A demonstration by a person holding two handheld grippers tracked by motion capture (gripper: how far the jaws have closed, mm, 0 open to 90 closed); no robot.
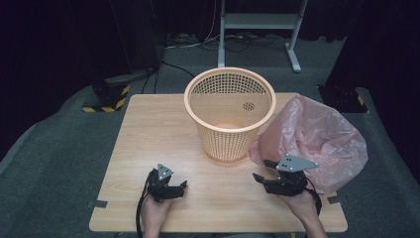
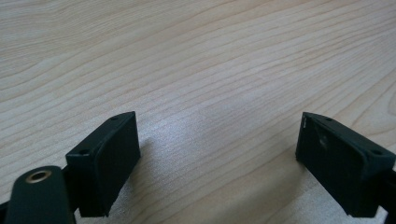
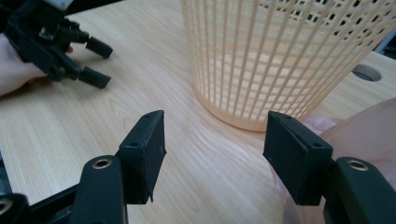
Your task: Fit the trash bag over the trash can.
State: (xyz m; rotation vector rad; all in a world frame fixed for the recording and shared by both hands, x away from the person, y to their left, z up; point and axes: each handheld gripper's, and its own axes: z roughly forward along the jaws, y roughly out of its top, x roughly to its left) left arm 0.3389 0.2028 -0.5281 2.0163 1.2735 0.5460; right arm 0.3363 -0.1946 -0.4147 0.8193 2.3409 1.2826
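Right now the pink plastic bag [image 1: 322, 141] lies crumpled on the right part of the wooden surface [image 1: 148, 144], its near-left edge just beside the right gripper [image 1: 261, 171]. From the high view the bag seems to touch the foot of the orange mesh basket [image 1: 230, 111], though the contact is hard to make out there. In the right gripper view a fold of the bag [image 3: 369, 130] sits behind the right-hand finger, and the basket [image 3: 280, 56] stands upright just beyond the gap between the fingers.

That right gripper [image 3: 212, 154] has its fingers spread wide with nothing between them but bare wood. It is raised off the surface and aimed toward the basket's base, with the bag at its side.

Over on the near-left of the surface, well apart from bag and basket, the left gripper [image 1: 179, 187] rests low in the person's hand. Its fingers [image 2: 112, 158] stand wide apart too, holding nothing, with plain wood grain between them. The right gripper view also catches this left gripper [image 3: 91, 63] at its upper left, fingers parted.

A grey carpeted floor [image 1: 54, 163] surrounds the surface.
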